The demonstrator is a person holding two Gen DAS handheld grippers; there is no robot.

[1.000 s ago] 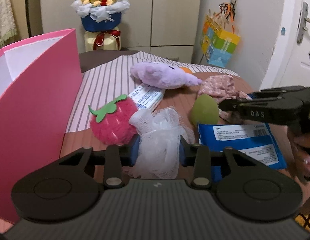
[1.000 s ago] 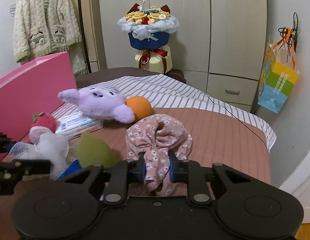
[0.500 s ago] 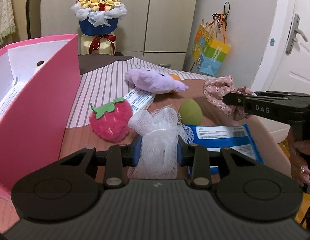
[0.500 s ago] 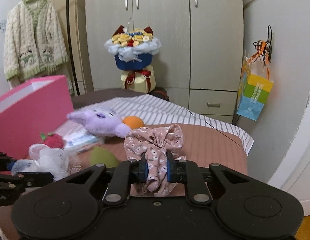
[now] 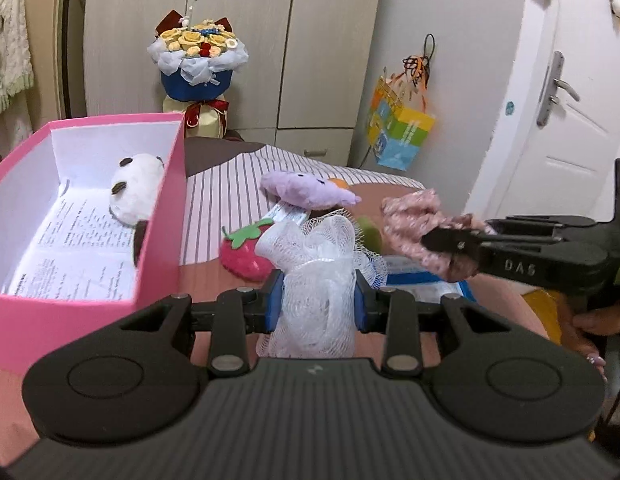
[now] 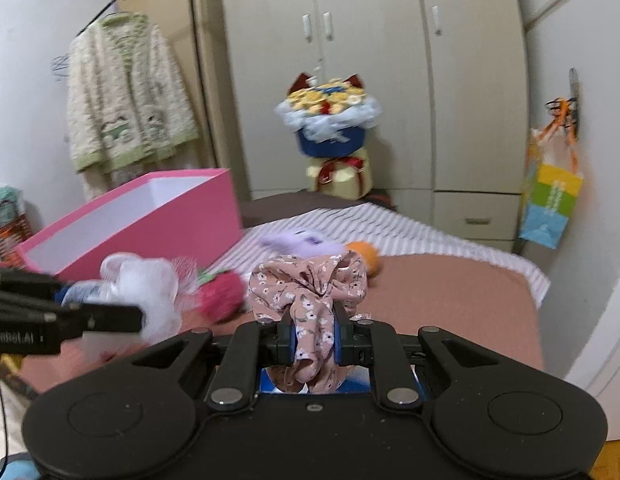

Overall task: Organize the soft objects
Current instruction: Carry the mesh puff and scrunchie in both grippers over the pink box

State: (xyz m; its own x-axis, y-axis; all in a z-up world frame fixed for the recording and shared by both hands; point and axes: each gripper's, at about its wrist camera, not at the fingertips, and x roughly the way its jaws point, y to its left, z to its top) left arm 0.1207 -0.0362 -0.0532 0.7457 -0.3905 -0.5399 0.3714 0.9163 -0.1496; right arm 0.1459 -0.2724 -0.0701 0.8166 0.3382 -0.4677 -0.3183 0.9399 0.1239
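Note:
My left gripper [image 5: 316, 306] is shut on a white mesh bath puff [image 5: 318, 264], held above the bed to the right of the open pink box [image 5: 161, 216]. My right gripper [image 6: 314, 338] is shut on a pink floral scrunchie [image 6: 310, 284], also lifted; it shows in the left wrist view [image 5: 414, 220] too. A panda plush [image 5: 135, 188] lies in the box on printed paper. On the bed lie a pink strawberry plush [image 5: 241, 252], a purple plush [image 5: 305, 188], a green egg-shaped sponge [image 5: 370, 232] and an orange ball [image 6: 362, 254].
A blue packet [image 5: 422, 284] and a white-blue packet [image 5: 285, 214] lie on the bed. A flower bouquet [image 5: 197, 56] stands before the wardrobe. A colourful bag [image 5: 398, 136] hangs on the right wall by a white door [image 5: 570, 128]. A cardigan [image 6: 125, 96] hangs at left.
Both grippers have risen with their loads. The left gripper now looks down into the pink box, showing the panda plush inside. The right gripper with the scrunchie has come closer to the left one.

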